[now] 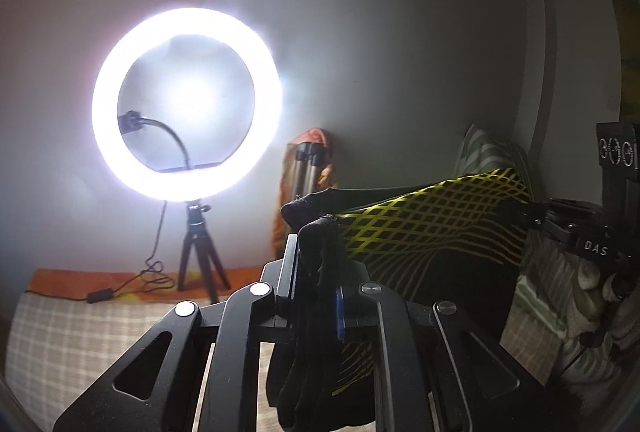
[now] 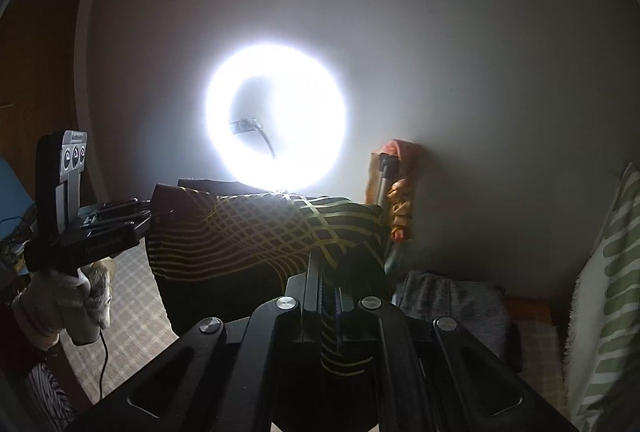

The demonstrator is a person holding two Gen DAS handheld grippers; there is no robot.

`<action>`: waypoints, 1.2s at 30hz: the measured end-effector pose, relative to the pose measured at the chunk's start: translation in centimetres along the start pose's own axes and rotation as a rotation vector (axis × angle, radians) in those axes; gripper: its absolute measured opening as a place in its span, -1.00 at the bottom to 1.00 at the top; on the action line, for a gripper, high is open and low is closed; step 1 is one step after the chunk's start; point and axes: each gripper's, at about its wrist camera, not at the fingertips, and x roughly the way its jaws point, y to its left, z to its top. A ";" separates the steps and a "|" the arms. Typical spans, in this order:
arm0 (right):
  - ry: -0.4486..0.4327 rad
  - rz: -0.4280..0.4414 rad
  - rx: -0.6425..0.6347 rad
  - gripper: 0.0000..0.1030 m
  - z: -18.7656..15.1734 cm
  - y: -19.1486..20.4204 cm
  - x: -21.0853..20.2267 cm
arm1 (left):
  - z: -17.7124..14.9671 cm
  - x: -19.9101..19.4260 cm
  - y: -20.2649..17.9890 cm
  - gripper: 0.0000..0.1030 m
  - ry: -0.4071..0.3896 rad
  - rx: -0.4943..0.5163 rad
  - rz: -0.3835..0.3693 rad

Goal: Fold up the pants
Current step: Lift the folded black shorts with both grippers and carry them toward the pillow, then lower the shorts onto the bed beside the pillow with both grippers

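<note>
The pants [image 1: 432,228] are black with a yellow grid pattern and hang stretched in the air between my two grippers. My left gripper [image 1: 320,232] is shut on one end of the pants, with cloth bunched over its fingers. The right gripper [image 1: 536,216] shows at the far right of that view, clamped on the other end. In the right wrist view my right gripper [image 2: 326,264] is shut on the pants [image 2: 256,232], and the left gripper [image 2: 144,216] holds the far end at the left. The rest of the pants hangs down below, mostly hidden.
A lit ring light [image 1: 186,104] on a small tripod [image 1: 198,256] stands against the white wall, its cable trailing over a checked bedspread [image 1: 80,336]. A folded tripod [image 1: 308,168] leans on the wall. A green-striped pillow [image 2: 612,272] and a grey folded garment [image 2: 452,304] lie at the right.
</note>
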 end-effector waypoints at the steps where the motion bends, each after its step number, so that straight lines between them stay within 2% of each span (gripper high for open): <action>1: 0.000 0.008 -0.001 -0.97 0.3 0.0 0.1 | 0.2 0.1 0.0 -0.77 -0.003 -0.002 0.002; 8: -0.020 0.090 0.014 -0.97 2.1 -4.9 2.2 | 2.0 1.2 -1.3 -0.77 -0.017 0.007 0.033; 11: -0.001 0.117 0.058 -0.97 1.0 -8.9 3.4 | 2.9 3.5 -3.0 -0.78 -0.002 0.021 0.021; 15: 0.064 0.102 0.130 -0.97 -1.9 -16.3 5.5 | 2.8 10.0 -6.4 -0.78 0.074 0.051 -0.018; 19: 0.134 0.049 0.202 -0.97 -5.6 -24.2 8.1 | 1.4 17.0 -9.7 -0.77 0.155 0.069 -0.072; 22: 0.178 -0.002 0.217 -0.97 -7.5 -27.8 10.2 | 0.3 22.3 -11.5 -0.77 0.212 0.055 -0.102; 26: 0.215 -0.013 0.268 -0.97 -9.9 -31.9 13.0 | -0.9 27.5 -12.5 -0.77 0.261 0.072 -0.079; 28: 0.236 -0.021 0.283 -0.96 -10.9 -32.7 14.8 | -1.3 29.5 -12.1 -0.77 0.291 0.063 -0.062; 30: 0.267 -0.057 0.308 -0.77 -11.9 -32.9 16.3 | -1.8 31.3 -11.9 -0.78 0.317 0.074 -0.041; 32: 0.269 -0.089 0.326 -0.33 -12.8 -32.8 16.1 | -2.2 32.3 -11.8 -0.77 0.326 0.091 -0.021; 34: 0.260 -0.114 0.364 -0.18 -14.0 -32.6 14.7 | -2.7 32.9 -11.4 -0.77 0.331 0.097 -0.005; 36: 0.252 -0.074 0.440 -0.11 -15.5 -32.5 13.0 | -2.8 33.2 -10.9 -0.77 0.339 0.094 0.001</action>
